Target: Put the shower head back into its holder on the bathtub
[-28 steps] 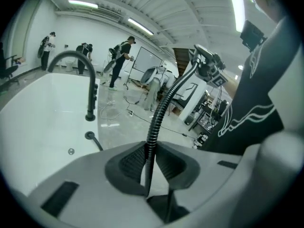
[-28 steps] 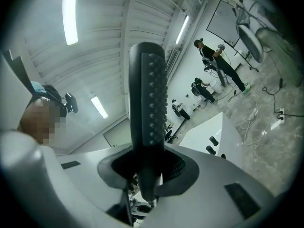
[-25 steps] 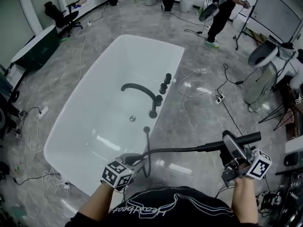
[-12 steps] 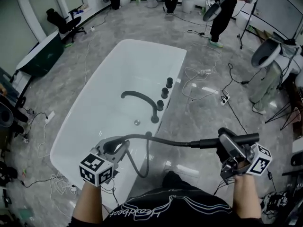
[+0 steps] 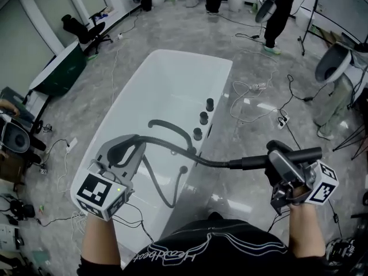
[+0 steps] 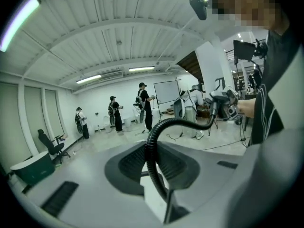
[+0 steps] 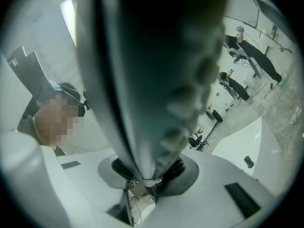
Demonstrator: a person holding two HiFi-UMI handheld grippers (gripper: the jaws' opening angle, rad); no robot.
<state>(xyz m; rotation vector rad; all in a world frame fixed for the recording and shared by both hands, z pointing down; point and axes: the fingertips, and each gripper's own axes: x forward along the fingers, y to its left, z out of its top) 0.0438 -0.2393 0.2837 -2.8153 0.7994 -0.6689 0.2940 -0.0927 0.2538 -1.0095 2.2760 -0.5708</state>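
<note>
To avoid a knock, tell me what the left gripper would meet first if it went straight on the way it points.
The black hose, gripped between the left gripper's jaws. Beyond it the way looks free over the bathtub toward open floor, though depth is unclear.

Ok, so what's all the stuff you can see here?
bathtub: one, white, middle of the floor
tap spout: one, dark, on the bathtub's right rim
knobs: three, dark, same rim
shower hose: one, dark, arching over the bathtub's near end
shower head: one, dark, near right
office chair: one, black, far left
cables: several, white and dark, floor right of the bathtub
people: several, dark clothes, far end of room
left gripper: one, grey, jaws shut on shower hose
right gripper: one, grey, jaws shut on shower head
</note>
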